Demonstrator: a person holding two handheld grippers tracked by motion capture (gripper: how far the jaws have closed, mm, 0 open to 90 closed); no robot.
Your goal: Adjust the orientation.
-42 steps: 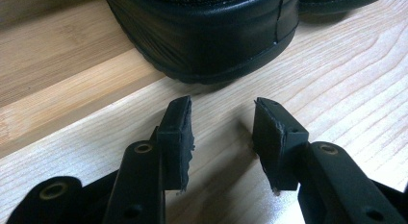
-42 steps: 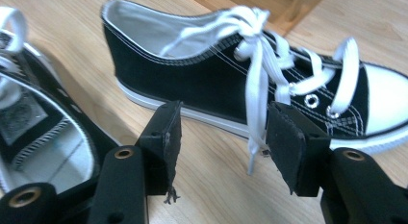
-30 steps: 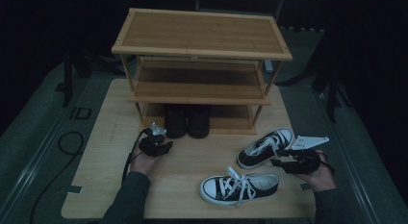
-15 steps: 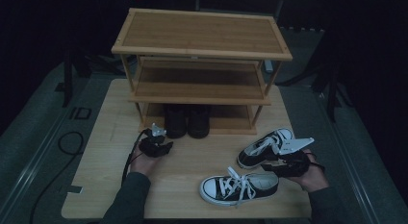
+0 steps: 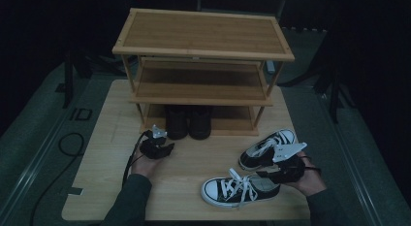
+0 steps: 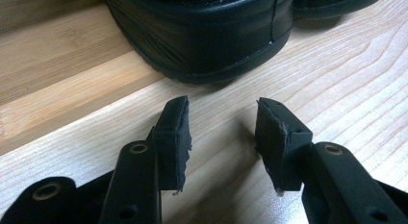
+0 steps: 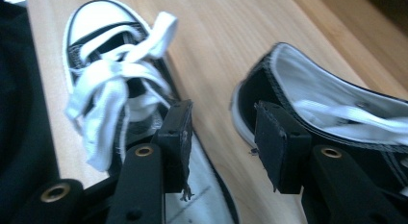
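Note:
Two black-and-white laced sneakers lie at the table's front right: the near sneaker point(image 5: 240, 189) point(image 7: 115, 89) and the far sneaker point(image 5: 266, 148) point(image 7: 327, 104). My right gripper point(image 5: 265, 173) point(image 7: 221, 120) hovers between their heel ends. Its jaws are open and have just been closing a little. One jaw is over the near sneaker's opening, and neither pad presses on anything. A pair of black boots point(image 5: 188, 121) stands under the wooden shoe rack point(image 5: 203, 29). My left gripper point(image 5: 162, 147) point(image 6: 221, 118) is open and empty, just short of a boot's toe point(image 6: 202, 36).
The rack has three shelves and fills the back half of the wooden table point(image 5: 102, 138). A black cable point(image 5: 68, 143) loops on the floor at the left. Bare tabletop lies between my two hands.
My right hand has moved left from the table's right edge, in over the near sneaker's heel. My left hand has stayed put by the boots.

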